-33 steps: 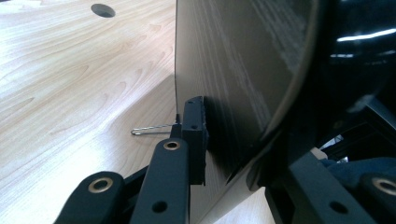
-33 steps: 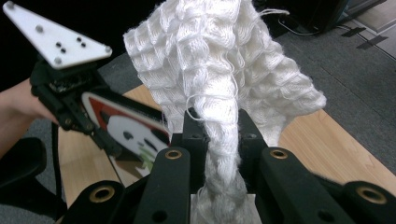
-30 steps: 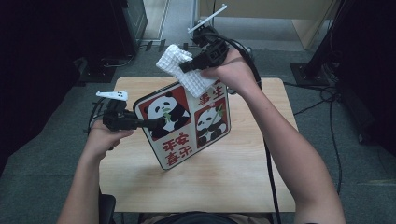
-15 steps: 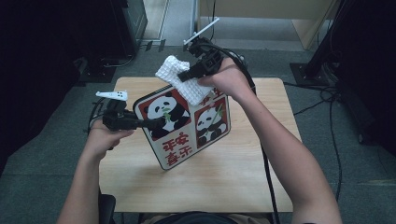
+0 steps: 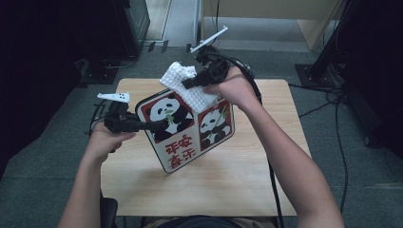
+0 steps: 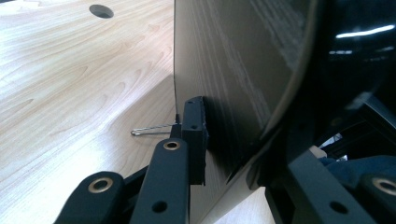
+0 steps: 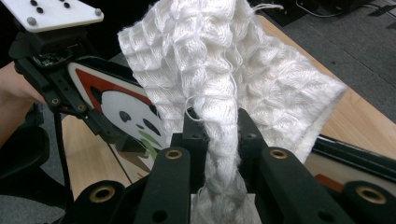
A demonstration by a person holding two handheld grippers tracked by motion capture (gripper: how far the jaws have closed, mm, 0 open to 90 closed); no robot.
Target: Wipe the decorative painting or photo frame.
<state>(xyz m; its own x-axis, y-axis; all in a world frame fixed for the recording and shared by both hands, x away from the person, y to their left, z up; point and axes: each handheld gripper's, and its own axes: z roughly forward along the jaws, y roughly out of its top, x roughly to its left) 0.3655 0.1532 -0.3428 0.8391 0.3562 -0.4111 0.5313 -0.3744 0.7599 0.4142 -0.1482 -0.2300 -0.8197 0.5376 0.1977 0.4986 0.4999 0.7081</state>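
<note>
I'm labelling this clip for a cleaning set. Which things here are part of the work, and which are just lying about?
In use:
- panda tray, held tilted on edge by the left tool
- white waffle cloth, clamped in the right tool at the tray's upper edge
- wooden table, under the tray

Lying about:
- cables on the floor
- dark equipment stands beyond the table

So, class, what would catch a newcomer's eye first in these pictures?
A panda tray with red panels stands tilted on edge at the middle of the wooden table, clamped at its left rim by the left gripper. At its top edge, the right gripper presses a bunched white waffle cloth against the picture.
</note>
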